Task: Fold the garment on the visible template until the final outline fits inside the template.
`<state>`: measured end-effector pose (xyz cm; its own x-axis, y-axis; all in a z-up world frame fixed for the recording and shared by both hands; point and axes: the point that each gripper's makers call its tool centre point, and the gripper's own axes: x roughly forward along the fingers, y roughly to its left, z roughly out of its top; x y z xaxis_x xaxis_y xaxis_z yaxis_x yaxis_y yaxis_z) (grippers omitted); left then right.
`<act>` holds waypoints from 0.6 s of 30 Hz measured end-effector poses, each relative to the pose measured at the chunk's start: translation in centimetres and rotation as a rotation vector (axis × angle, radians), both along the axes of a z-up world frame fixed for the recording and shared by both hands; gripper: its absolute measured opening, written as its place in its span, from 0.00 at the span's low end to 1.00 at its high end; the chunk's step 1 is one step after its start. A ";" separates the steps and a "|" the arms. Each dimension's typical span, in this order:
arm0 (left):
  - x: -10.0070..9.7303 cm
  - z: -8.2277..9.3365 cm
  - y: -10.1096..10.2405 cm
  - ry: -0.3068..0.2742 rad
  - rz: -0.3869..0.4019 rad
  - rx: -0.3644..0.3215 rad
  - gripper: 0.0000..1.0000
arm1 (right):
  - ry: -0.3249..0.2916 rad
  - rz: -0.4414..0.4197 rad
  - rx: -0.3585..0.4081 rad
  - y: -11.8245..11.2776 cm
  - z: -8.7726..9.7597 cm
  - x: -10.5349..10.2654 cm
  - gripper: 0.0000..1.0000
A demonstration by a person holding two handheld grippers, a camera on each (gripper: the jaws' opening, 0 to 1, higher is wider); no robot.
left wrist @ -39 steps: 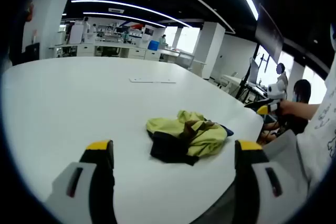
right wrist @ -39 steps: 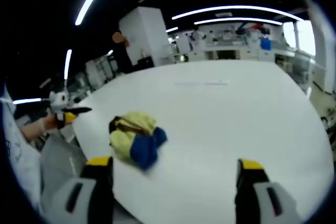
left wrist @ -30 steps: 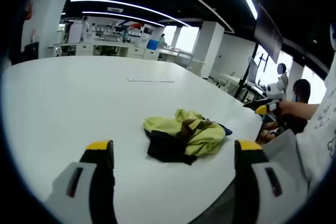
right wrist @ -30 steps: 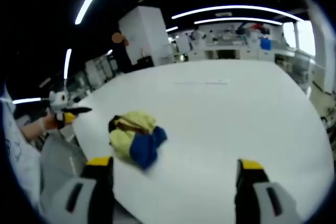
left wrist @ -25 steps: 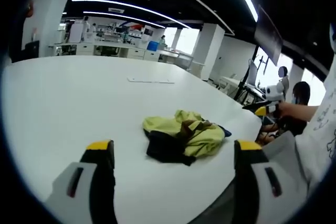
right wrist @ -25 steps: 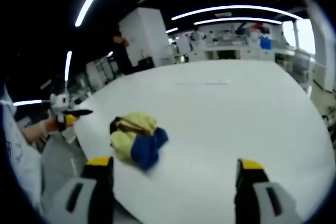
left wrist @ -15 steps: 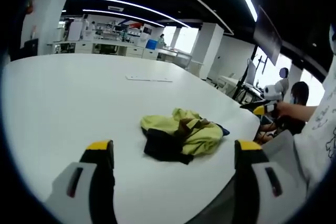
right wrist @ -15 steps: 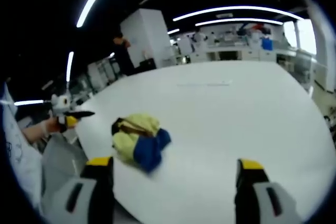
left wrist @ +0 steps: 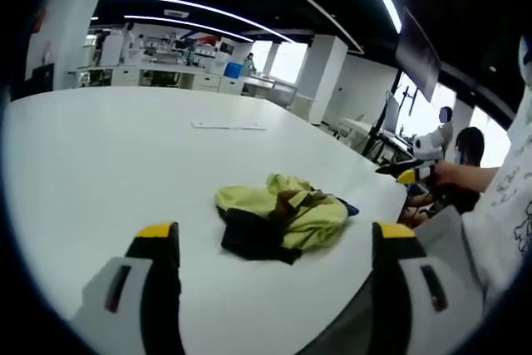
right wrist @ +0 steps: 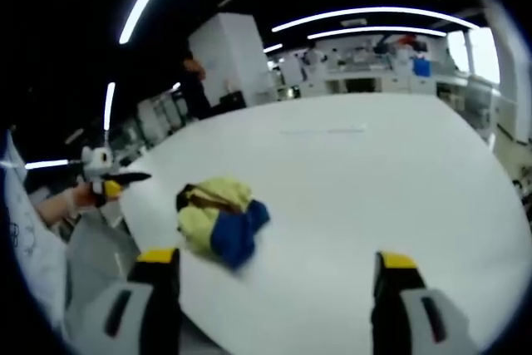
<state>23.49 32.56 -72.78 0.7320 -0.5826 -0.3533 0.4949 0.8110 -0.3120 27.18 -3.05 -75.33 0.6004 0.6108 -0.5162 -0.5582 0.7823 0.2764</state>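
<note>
A crumpled garment [left wrist: 278,216] of yellow-green, dark and blue cloth lies in a heap on the white table [left wrist: 91,155], close to its near edge. In the right gripper view the same garment [right wrist: 218,218] shows yellow with a blue part. A thin template outline [left wrist: 228,126] is marked farther back on the table, also visible as a faint template line [right wrist: 322,131]. My left gripper [left wrist: 274,247] is open, held in front of the heap and apart from it. My right gripper [right wrist: 274,270] is open too, with the heap to its left. The other gripper [left wrist: 405,174] shows at the right, held in a hand.
The round white table [right wrist: 399,189] stretches far back. Lab benches and shelves [left wrist: 166,72] stand behind it. A seated person [left wrist: 474,160] is off to the right beyond the table edge. The other gripper [right wrist: 104,180] shows at the left, held in a hand.
Both views have drifted slightly as the hands moved; the garment appears a little lower and further left in the left gripper view. The heap itself has not moved. Both grippers stay open.
</note>
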 end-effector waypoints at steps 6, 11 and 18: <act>-0.2 0.0 0.1 0.001 -0.001 0.001 0.93 | 0.008 0.015 -0.019 0.0 -0.2 0.0 0.96; -0.3 -0.2 0.6 0.003 0.008 -0.003 0.93 | -0.001 0.015 -0.010 0.2 0.2 0.5 0.96; -0.5 -0.6 1.0 0.006 0.019 -0.009 0.93 | 0.003 0.025 -0.017 0.6 -0.2 0.6 0.95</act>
<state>22.99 33.61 -73.33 0.7412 -0.5715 -0.3521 0.4773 0.8175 -0.3223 27.76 -2.41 -75.56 0.5836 0.6165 -0.5285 -0.5768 0.7728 0.2646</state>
